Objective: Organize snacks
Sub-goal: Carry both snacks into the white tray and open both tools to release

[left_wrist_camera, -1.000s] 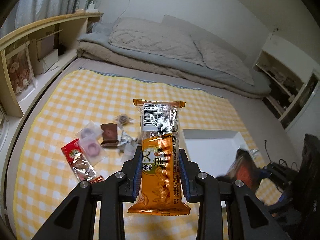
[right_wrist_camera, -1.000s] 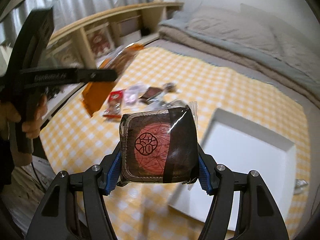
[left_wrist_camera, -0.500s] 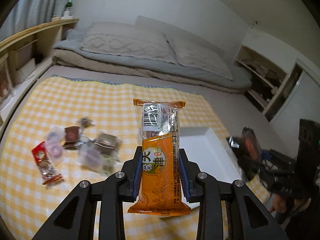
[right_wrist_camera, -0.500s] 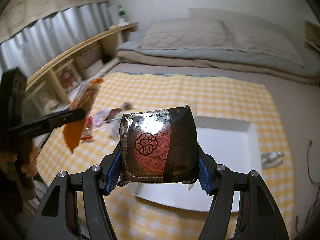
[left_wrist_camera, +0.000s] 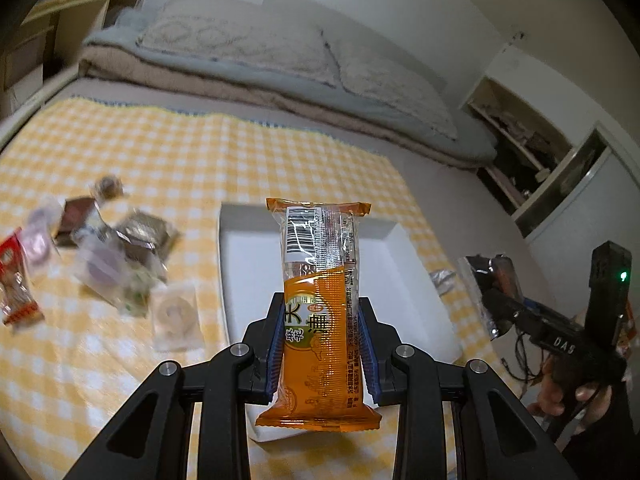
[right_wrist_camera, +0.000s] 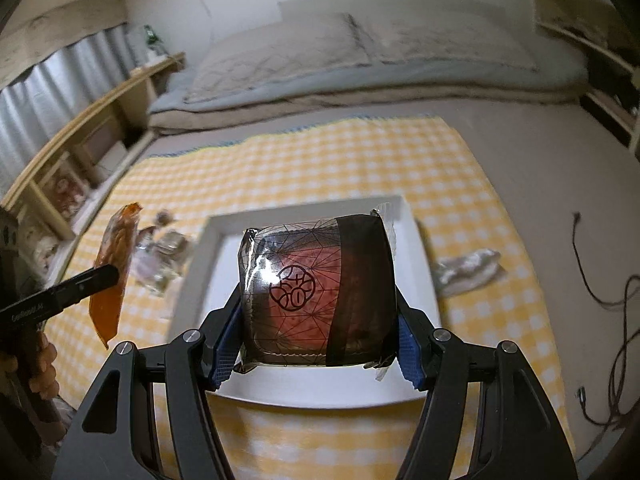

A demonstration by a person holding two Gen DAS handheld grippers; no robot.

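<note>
Two snack packets are held in the air above a yellow checked cloth (right_wrist_camera: pixel 320 152) spread on a bed. The left tongs (left_wrist_camera: pixel 320 346) are clamped on a long orange packet (left_wrist_camera: pixel 319 300), standing upright, with large Chinese characters on a green and white label and a barcode on its clear upper part. The right tongs (right_wrist_camera: pixel 316 338) are clamped on a square dark packet (right_wrist_camera: pixel 318 290) with a red panel, thin web-like lines and a round black emblem. "DAS" is printed on the body of the right tongs in the left wrist view; lettering on the left tongs in the other view is too blurred to read.

Below both packets lies a white tray (right_wrist_camera: pixel 208 256) near the cloth's middle, with nothing visible inside it. Loose wrapped snacks (left_wrist_camera: pixel 120 264) lie in a blurred heap on the cloth beside the tray's left edge, including a red packet (left_wrist_camera: pixel 16 284) towards the cloth's left edge. A crumpled silver wrapper (right_wrist_camera: pixel 468 268) lies just beside the tray's right edge.
</note>
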